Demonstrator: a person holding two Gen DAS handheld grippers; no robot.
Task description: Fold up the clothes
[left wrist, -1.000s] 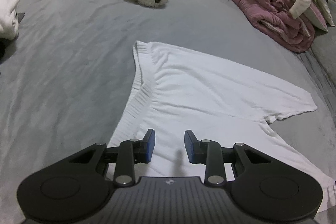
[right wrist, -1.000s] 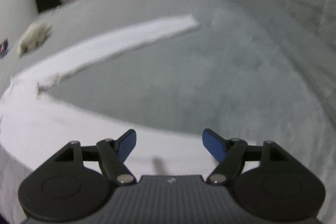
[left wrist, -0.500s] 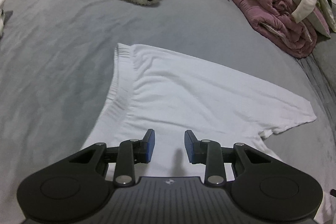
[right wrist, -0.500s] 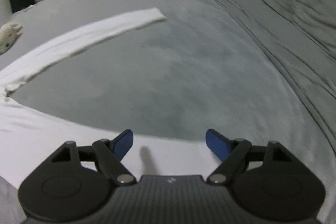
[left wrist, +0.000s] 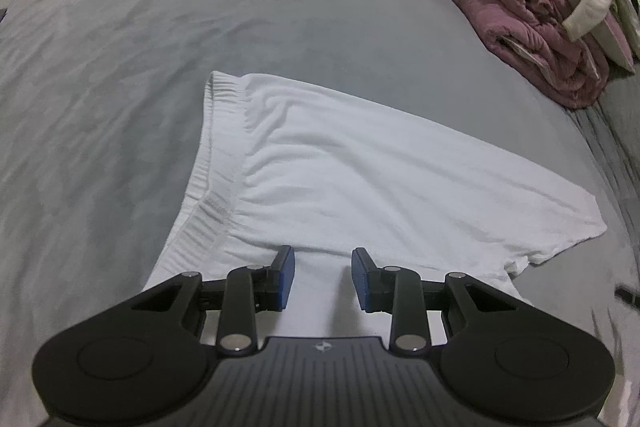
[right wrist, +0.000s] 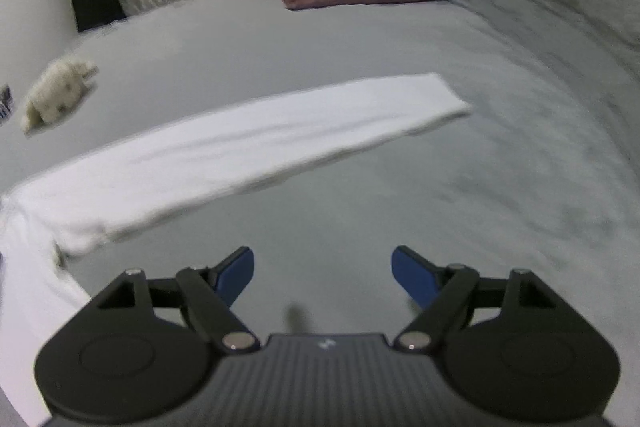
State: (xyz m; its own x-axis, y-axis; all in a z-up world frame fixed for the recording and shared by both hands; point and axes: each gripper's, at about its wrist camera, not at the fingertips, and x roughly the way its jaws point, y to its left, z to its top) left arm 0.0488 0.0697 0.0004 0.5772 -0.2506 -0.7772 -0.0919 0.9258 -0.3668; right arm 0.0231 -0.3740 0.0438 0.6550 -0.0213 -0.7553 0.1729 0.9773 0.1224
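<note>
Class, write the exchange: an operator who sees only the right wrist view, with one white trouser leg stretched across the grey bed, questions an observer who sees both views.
Operator: Where is the waistband?
Observer: In the left wrist view, the ribbed waistband lies flat along the picture-left edge of the white trousers.
Operator: What is the left gripper doing?
Observer: The left gripper is open over the white fabric beside that waistband, gripping nothing.
</note>
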